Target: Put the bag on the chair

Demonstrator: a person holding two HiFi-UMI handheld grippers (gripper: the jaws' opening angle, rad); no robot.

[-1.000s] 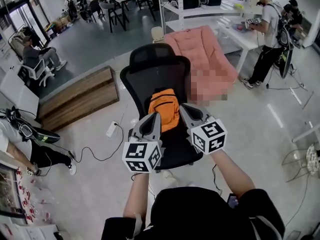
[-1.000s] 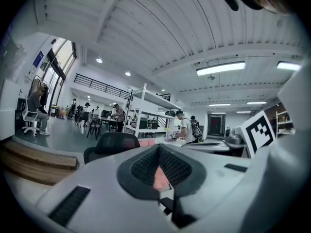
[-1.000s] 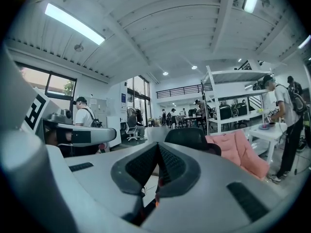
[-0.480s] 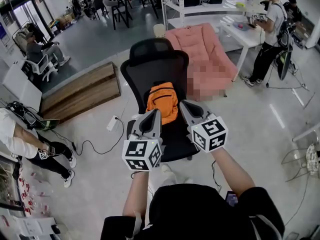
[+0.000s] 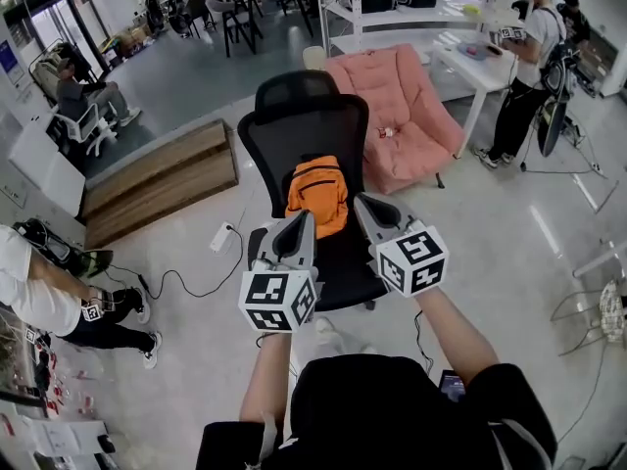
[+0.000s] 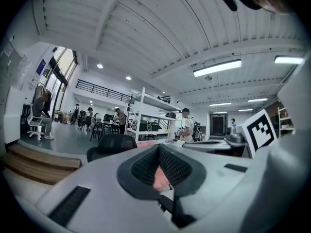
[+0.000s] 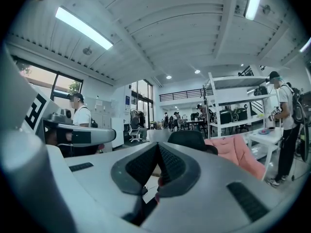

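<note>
An orange bag [image 5: 317, 192] rests upright on the seat of a black mesh office chair [image 5: 299, 130], leaning on the backrest. Both grippers are held side by side just in front of the chair, level with the seat's near edge and apart from the bag. My left gripper [image 5: 306, 218] is shut with nothing between its pads. My right gripper [image 5: 361, 204] is shut and empty too. The left gripper view shows the pads [image 6: 146, 164] meeting, with the chair's headrest [image 6: 111, 143] beyond them. The right gripper view shows its jaws together and the chair top [image 7: 187, 139] beyond.
A pink lounge chair [image 5: 402, 116] stands right behind the office chair. A low wooden platform [image 5: 157, 179] lies to the left, with a power strip and cable [image 5: 220, 238] on the floor. A person crouches at the far left [image 5: 39, 297]; another stands by a white table [image 5: 524, 67].
The chair and bag have slid slightly up in the head view. Both grippers stay shut and keep their places. The person at the left has shifted lower.
</note>
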